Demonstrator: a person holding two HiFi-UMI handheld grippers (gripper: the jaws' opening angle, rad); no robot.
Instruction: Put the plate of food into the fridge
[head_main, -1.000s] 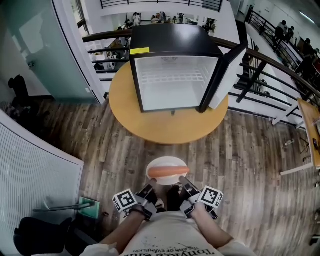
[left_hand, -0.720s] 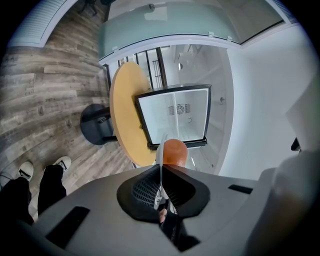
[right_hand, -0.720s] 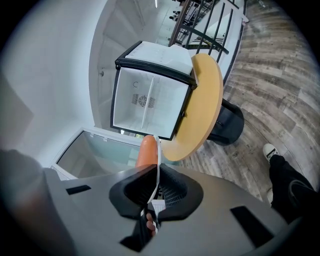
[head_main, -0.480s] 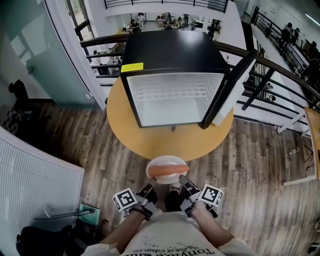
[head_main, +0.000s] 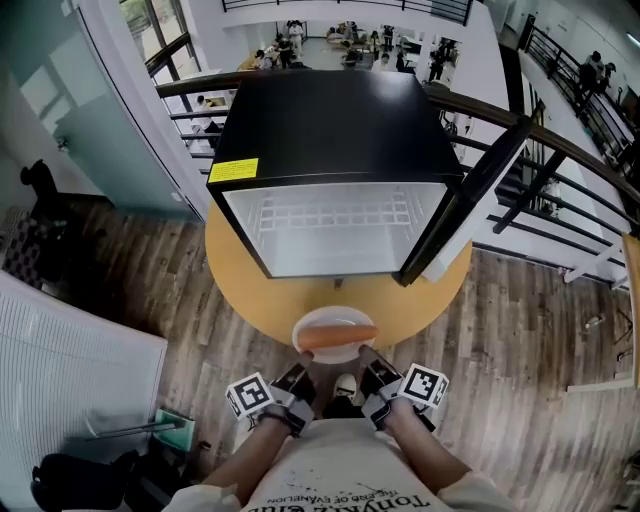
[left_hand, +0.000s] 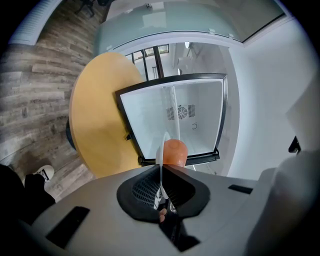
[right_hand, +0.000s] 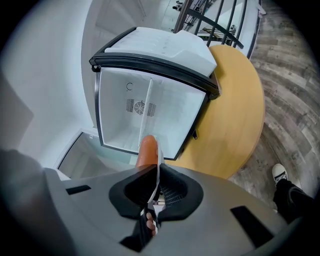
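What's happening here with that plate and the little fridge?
A person holds a plate with a sausage on it. The left gripper and the right gripper each have their fingers shut on its rim. It hangs by the round table, facing the open fridge, not yet inside.

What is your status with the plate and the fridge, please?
Left gripper and right gripper both shut on the plate. Sausage on it, at the table near edge. Fridge open, path ahead unobstructed.
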